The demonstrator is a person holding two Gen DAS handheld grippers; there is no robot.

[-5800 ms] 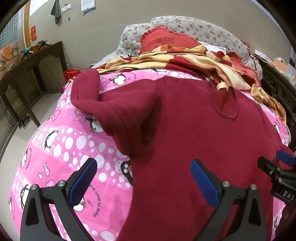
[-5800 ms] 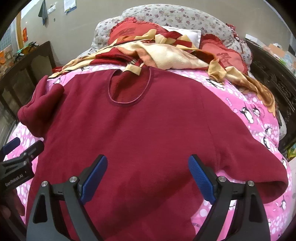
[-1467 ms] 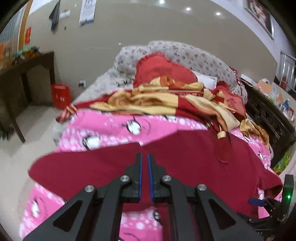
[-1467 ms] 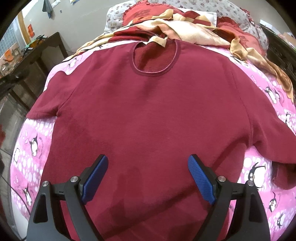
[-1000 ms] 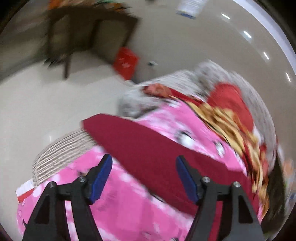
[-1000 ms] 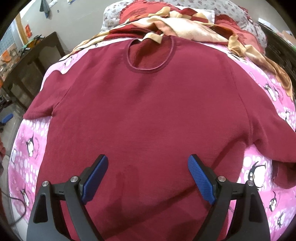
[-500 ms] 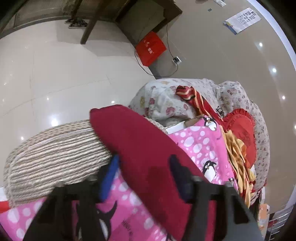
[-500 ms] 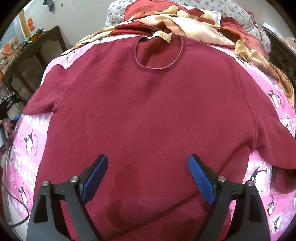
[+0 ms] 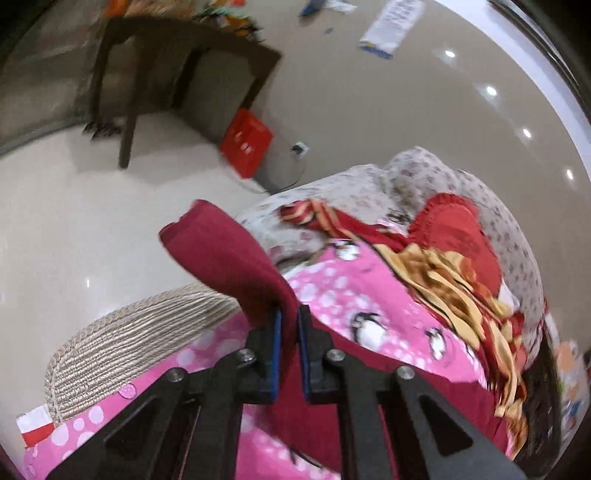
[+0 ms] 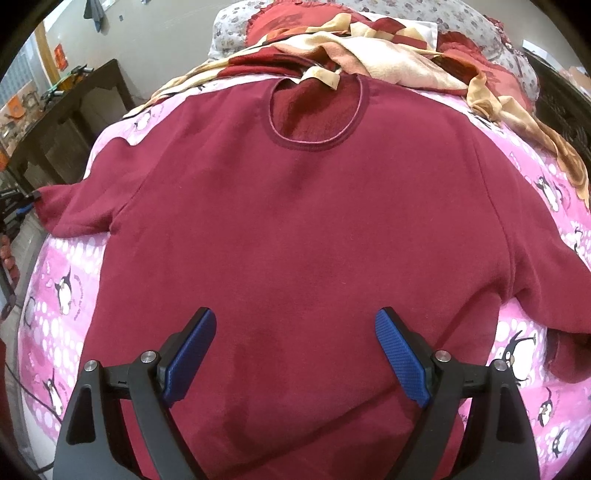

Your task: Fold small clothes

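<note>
A bed [image 10: 55, 280] fills both views, spread with a pink quilt [image 10: 532, 354] printed with white dots and penguins; at its head lie grey floral pillows [image 10: 436, 14], a red frilled cushion [image 9: 458, 229] and a crumpled red-and-gold blanket [image 10: 373, 55]. The maroon sweater [image 10: 295, 229] lies flat on the quilt, front up, neckline toward the pillows, body smooth and spread wide; one sleeve runs out to the quilt's right edge, the other reaches toward the left edge of the bed.

The left gripper [image 9: 287, 343] has just been closing and its blue fingers [image 9: 275, 354] are now clenched on the cuff end of that left sleeve [image 9: 225, 258], which stands up out of them above the bed's edge, the cuff opening free beyond the tips; the view is somewhat blurred. The right gripper [image 10: 295, 354] hangs over the lower part of the sweater's body with its fingers [image 10: 400, 354] spread wide and nothing between them; whether the tips touch the cloth cannot be told.

Beside the bed the floor [image 9: 74, 221] is pale and glossy; a woven straw mat [image 9: 125, 343] shows at the mattress edge under the quilt; a dark wooden table [image 9: 184, 62] stands by a beige wall [image 9: 351, 110], a red crate [image 9: 246, 142] next to it, a paper notice [image 9: 391, 27] pinned above.
</note>
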